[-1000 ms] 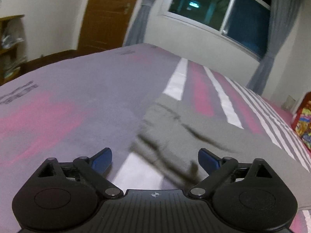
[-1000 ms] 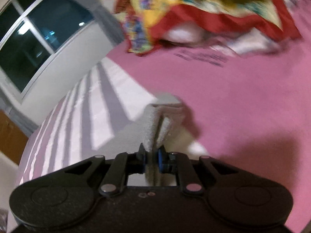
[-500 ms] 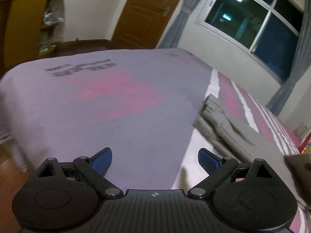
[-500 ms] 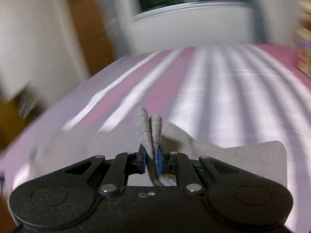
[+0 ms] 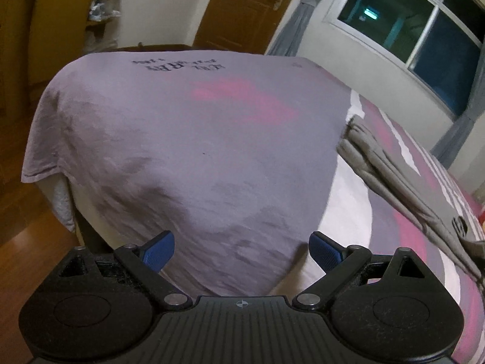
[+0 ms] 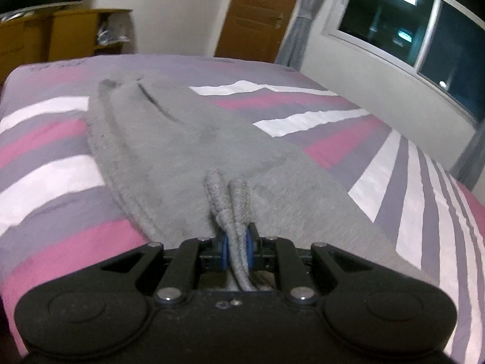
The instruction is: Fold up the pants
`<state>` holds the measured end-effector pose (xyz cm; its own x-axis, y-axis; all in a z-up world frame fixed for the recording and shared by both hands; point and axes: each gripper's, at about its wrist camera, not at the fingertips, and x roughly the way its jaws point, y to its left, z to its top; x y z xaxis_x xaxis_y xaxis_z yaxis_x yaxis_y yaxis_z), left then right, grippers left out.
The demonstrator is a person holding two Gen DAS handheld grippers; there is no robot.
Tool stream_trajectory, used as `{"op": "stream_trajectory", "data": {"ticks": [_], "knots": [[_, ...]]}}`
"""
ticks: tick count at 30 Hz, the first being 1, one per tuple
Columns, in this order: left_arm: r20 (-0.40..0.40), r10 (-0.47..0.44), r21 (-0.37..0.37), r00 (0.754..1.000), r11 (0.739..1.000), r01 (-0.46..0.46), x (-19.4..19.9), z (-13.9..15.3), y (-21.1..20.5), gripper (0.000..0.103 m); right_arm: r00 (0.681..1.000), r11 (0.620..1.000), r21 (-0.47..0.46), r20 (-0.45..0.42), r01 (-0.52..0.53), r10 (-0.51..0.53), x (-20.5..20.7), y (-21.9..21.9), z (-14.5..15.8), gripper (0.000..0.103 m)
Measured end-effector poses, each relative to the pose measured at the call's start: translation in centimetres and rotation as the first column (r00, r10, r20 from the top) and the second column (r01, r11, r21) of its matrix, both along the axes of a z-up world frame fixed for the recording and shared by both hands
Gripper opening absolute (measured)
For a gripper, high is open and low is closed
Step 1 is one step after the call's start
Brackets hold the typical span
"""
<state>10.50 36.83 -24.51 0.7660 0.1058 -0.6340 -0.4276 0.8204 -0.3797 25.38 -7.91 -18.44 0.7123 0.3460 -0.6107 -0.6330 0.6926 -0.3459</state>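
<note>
Now right tongs (image 6: pixel 236 254) carried pants (image 6: pixel 182 145) over.

Pants (image 6: pixel 188 151) are lying on the bed (image 6: pixel 45 163), extending toward 11 o'clock in the right wrist view. Door (image 6: pixel 257 12) is standing beyond at 12, window (image 6: pixel 424 33) at 2, shelf (image 6: pixel 75 30) at 10.

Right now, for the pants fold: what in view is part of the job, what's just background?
In the job:
- grey pants, lying on the bed
- right gripper, shut on the doubled cuffs
- left gripper, open, holding nothing

Just there:
- striped bedsheet
- wooden door
- window
- curtain
- wooden shelf unit
</note>
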Motion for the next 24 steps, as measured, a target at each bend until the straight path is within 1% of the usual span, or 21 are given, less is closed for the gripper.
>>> {"op": "stream_trajectory", "data": {"ticks": [1, 3, 4, 5, 7, 9, 10, 11, 12, 13, 14, 16, 17, 18, 19, 20, 21, 23, 24], "knots": [[0.002, -0.007, 0.004, 1.0, 1.0, 0.007, 0.1, 0.1, -0.2, 0.095, 1.0, 1.0, -0.016, -0.006, -0.018, 0.018, -0.2, 0.0, 0.0, 0.012], [0.004, -0.013, 0.006, 1.0, 1.0, 0.013, 0.2, 0.2, -0.6, 0.095, 0.997, 0.999, -0.022, -0.063, -0.04, 0.038, 0.0, 0.4, -0.3, 0.02], [0.006, -0.014, 0.003, 1.0, 1.0, 0.014, 0.3, 0.3, -0.7, 0.095, 0.996, 0.999, -0.021, -0.081, -0.026, 0.024, 0.1, 0.8, -0.2, 0.021], [0.01, -0.016, -0.002, 1.0, 1.0, 0.016, 0.4, 0.4, -0.9, 0.095, 0.995, 1.0, -0.005, -0.097, -0.007, 0.006, 0.1, 1.0, -0.1, 0.026], [0.021, -0.023, -0.005, 1.0, 1.0, 0.024, 0.8, 1.0, -1.5, 0.095, 0.99, 0.997, 0.071, -0.143, 0.005, 0.005, -0.1, 1.1, 0.5, 0.039], [0.036, -0.037, -0.006, 0.999, 0.999, 0.037, 1.2, 1.7, -2.2, 0.095, 0.985, 0.991, 0.137, -0.17, -0.011, 0.034, -0.6, 0.8, 0.8, 0.065], [0.045, -0.048, -0.008, 0.998, 0.999, 0.048, 1.6, 2.1, -2.7, 0.095, 0.986, 0.986, 0.165, -0.162, -0.017, 0.044, -1.1, 0.6, 1.0, 0.065], [0.053, -0.059, -0.01, 0.997, 0.998, 0.06, 2.0, 2.4, -3.2, 0.095, 0.989, 0.984, 0.179, -0.139, -0.015, 0.04, -1.4, 0.4, 1.1, 0.056], [0.063, -0.082, -0.015, 0.995, 0.996, 0.083, 2.6, 2.8, -3.9, 0.095, 0.99, 0.98, 0.2, -0.136, -0.011, 0.038, -1.6, 0.0, 1.3, 0.025], [0.075, -0.106, -0.023, 0.992, 0.994, 0.108, 3.4, 3.3, -4.7, 0.095, 0.988, 0.973, 0.229, -0.153, 0.022, 0.014, -1.6, -0.7, 1.6, 0.013], [0.087, -0.127, -0.034, 0.988, 0.991, 0.131, 4.1, 3.7, -5.4, 0.095, 0.989, 0.966, 0.25, -0.147, 0.059, -0.022, -1.8, -1.5, 1.9, 0.009], [0.129, -0.199, -0.062, 0.972, 0.976, 0.208, 6.3, 4.8, -7.8, 0.094, 0.989, 0.948, 0.285, -0.095, 0.139, -0.116, -2.3, -3.7, 2.6, 0.01], [0.151, -0.239, -0.068, 0.959, 0.966, 0.251, 7.5, 5.5, -9.3, 0.094, 0.982, 0.936, 0.299, -0.084, 0.187, -0.17, -2.5, -5.0, 2.9, 0.011], [0.171, -0.279, -0.075, 0.945, 0.953, 0.294, 8.7, 6.1, -10.7, 0.091, 0.971, 0.921, 0.308, -0.075, 0.24, -0.228, -2.7, -6.5, 3.2, 0.011], [0.199, -0.329, -0.096, 0.923, 0.931, 0.352, 10.1, 6.7, -12.5, 0.073, 0.955, 0.904, 0.311, -0.063, 0.294, -0.289, -2.9, -8.0, 3.4, 0.011], [0.219, -0.376, -0.136, 0.9, 0.902, 0.41, 11.7, 7.1, -14.4, 0.066, 0.937, 0.885, 0.314, -0.058, 0.343, -0.343, -3.1, -9.5, 3.5, 0.015], [0.23, -0.417, -0.174, 0.879, 0.871, 0.459, 13.1, 7.4, -16.3, 0.062, 0.92, 0.864, 0.323, -0.067, 0.387, -0.387, -3.2, -10.9, 3.7, 0.017], [0.227, -0.502, -0.242, 0.835, 0.801, 0.547, 16.4, 7.4, -20.5, 0.062, 0.883, 0.813, 0.355, -0.094, 0.462, -0.461, -3.4, -13.8, 3.8, 0.017], [0.22, -0.527, -0.265, 0.821, 0.777, 0.57, 17.7, 7.2, -22.2, 0.062, 0.863, 0.788, 0.366, -0.106, 0.496, -0.494, -3.5, -15.1, 3.7, 0.018]]}}
